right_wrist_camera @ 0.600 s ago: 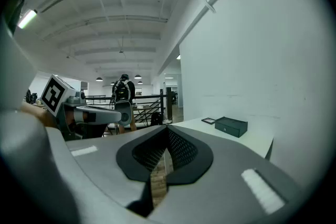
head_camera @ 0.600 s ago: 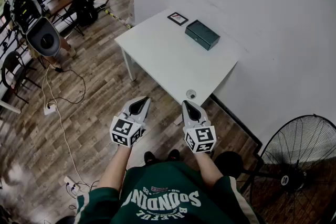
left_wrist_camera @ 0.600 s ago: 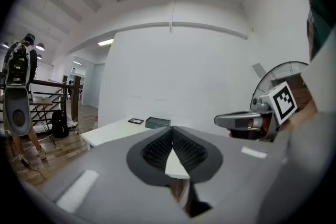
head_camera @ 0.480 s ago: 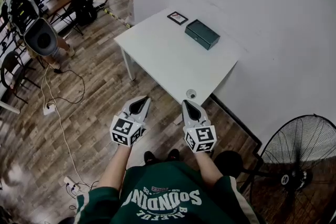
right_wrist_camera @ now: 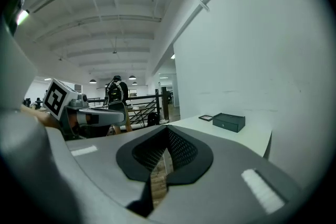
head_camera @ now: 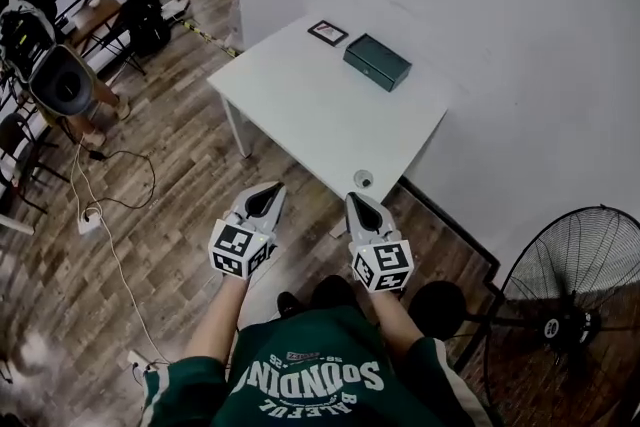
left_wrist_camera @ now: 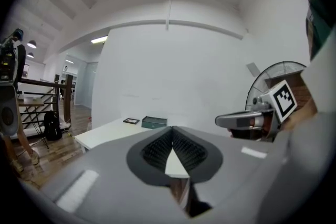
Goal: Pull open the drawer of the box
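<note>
The left tongs (head_camera: pixel 266 195) hovered over the wooden floor (head_camera: pixel 180 165), short of the table (head_camera: pixel 310 105). In the left gripper view these tongs (left_wrist_camera: pixel 171 131) were closed, tips meeting, with nothing between them. Their cube (head_camera: pixel 240 250) carried black-and-white square markers.

Just to the right, level with them, the right tongs (head_camera: pixel 360 205) pointed at the table's near edge. In the right gripper view they (right_wrist_camera: pixel 167 131) were closed too, tips together and empty, with only floor showing through the slot below. They touched nothing.

On the white table, a small round object (head_camera: pixel 363 179) sat at the near edge, close ahead of the right tongs. At the far end, near the wall, lay a small black-framed card (head_camera: pixel 327 32). Just right of it was the dark green box (head_camera: pixel 377 61), which looked closed and lay well apart from both tongs. A pale mark on its side was too small to read.

The person's green shirt (head_camera: pixel 310 380) bore white lettering, upside down to the camera. The big line seemed to spell "SOUNDIN"; the smaller lines were unreadable. A standing fan (head_camera: pixel 575 305) stood at the far right.
</note>
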`<state>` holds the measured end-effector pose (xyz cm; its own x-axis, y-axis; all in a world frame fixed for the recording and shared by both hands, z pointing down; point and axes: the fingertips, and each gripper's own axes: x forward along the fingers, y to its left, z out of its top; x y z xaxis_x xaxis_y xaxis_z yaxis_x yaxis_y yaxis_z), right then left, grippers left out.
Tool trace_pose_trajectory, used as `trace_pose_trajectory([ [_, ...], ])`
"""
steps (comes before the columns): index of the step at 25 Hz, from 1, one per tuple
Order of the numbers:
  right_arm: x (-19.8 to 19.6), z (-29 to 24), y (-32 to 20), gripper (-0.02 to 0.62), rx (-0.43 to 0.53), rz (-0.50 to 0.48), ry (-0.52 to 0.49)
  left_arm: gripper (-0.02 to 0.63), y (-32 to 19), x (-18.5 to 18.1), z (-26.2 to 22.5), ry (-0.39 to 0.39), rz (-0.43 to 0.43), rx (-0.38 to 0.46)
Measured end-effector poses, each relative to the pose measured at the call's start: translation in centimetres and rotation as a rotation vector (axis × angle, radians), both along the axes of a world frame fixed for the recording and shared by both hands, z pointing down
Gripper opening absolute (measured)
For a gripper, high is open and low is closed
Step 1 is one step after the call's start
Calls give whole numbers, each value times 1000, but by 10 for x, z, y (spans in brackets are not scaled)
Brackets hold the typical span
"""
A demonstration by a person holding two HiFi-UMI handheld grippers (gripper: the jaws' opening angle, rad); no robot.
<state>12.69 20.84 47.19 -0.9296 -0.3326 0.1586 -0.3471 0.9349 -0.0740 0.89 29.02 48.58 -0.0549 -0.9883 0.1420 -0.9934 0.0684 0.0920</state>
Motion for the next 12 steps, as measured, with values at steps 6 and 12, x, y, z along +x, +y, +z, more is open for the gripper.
trace_pose_trajectory([
  [6,-12,12,-13,2,-33,20,2,52,-19,-15,7,7,27,-25],
  [12,-41,25,-46,2,-48,62,9,52,-53,-44,14,1,55,-37],
])
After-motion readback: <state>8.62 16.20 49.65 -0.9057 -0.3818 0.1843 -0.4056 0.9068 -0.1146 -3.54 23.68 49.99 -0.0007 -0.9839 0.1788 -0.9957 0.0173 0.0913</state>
